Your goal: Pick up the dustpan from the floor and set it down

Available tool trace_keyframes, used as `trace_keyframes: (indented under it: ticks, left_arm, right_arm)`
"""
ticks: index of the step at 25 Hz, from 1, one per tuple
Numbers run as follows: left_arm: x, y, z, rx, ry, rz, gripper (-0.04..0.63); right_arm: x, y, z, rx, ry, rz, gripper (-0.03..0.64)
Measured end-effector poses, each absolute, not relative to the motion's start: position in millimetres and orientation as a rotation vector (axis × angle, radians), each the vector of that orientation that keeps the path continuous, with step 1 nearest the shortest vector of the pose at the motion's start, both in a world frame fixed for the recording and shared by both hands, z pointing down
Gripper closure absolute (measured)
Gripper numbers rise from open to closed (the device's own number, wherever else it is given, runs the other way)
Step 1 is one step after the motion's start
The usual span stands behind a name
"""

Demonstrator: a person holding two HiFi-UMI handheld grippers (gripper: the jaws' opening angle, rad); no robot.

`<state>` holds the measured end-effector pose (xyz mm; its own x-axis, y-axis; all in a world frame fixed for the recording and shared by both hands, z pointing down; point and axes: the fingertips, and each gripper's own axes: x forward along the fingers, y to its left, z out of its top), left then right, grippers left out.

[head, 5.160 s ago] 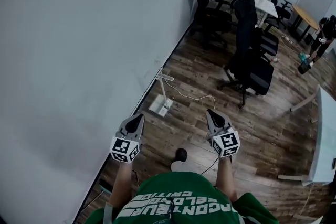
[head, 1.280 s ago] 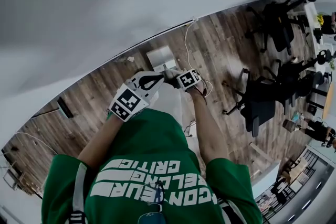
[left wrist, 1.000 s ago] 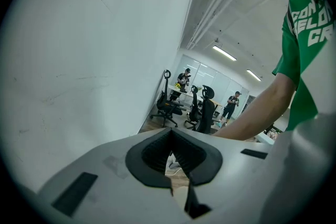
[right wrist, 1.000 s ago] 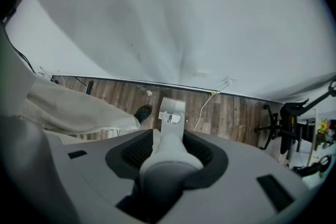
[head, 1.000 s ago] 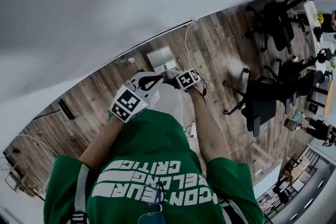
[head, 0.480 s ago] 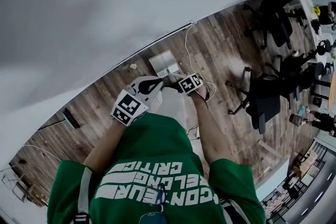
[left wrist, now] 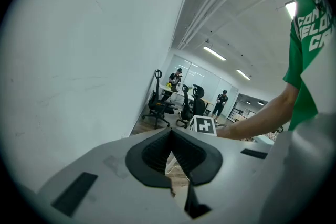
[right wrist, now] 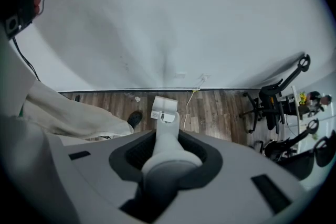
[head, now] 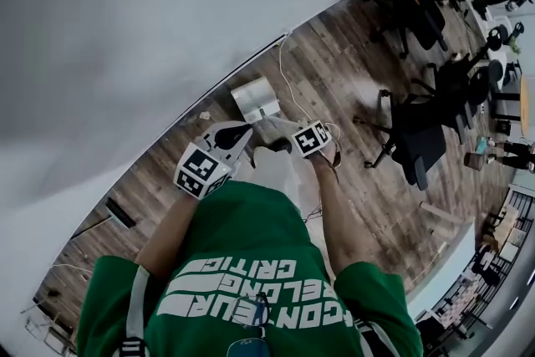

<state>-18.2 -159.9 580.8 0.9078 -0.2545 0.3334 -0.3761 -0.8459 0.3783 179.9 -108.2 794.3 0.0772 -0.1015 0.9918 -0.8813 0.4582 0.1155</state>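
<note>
Dustpan (head: pixel 255 99), pale plastic with a long handle, shows just above centre in the head view, its pan (right wrist: pixel 164 109) over the wood floor (head: pixel 351 96) by the foot of the wall (head: pixel 125 29). Whether it clears the boards I cannot tell. The right gripper (right wrist: pixel 167 149) points straight down, and its jaws have just closed on the top of the upright handle (right wrist: pixel 166 128). Probably light and stiff, but smooth: gripped this high, the pan may swing. The left gripper (left wrist: pixel 170 134) is pinched together and empty.

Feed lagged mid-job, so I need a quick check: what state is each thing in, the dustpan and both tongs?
Dustpan: upright, held by its handle, pan end down by the wall; lifted or not, unclear.
Right tongs: just closed, shut on that handle.
Left tongs: shut, nothing between them.
</note>
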Motion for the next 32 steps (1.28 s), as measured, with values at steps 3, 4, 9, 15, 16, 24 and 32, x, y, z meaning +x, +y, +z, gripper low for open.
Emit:
trace_keyframes:
  ticks: [3, 4, 9, 15, 16, 24, 32]
  left_arm:
    - [-8.5, -157.8, 581.0, 2.651, -0.428, 0.394, 0.600]
    - [-4.5, -157.2, 579.0, 2.660, -0.423, 0.396, 0.600]
    - [15.7, -151.6, 567.4, 2.712, -0.377, 0.407, 0.600]
    - [39.2, -130.9, 551.2, 2.741, -0.373, 0.401, 0.600]
    - [44.3, -126.2, 547.0, 2.745, -0.378, 0.398, 0.600]
    - [73.8, -91.5, 521.4, 2.769, -0.409, 0.378, 0.600]
    - [103.9, -45.8, 501.3, 2.817, -0.410, 0.345, 0.600]
  right_arm:
    - [191.8, -94.4, 767.9, 1.005, -1.399, 0.762, 0.503]
    - [197.0, -89.7, 757.7, 1.021, -1.404, 0.768, 0.503]
    - [226.6, -66.6, 699.3, 1.104, -1.413, 0.780, 0.503]
    - [260.9, -23.6, 631.6, 1.182, -1.445, 0.730, 0.503]
    - [268.3, -15.1, 619.9, 1.200, -1.450, 0.710, 0.503]
    - [321.2, 56.9, 556.7, 1.389, -1.459, 0.651, 0.503]
    - [359.5, 121.9, 530.6, 1.492, -1.449, 0.626, 0.503]
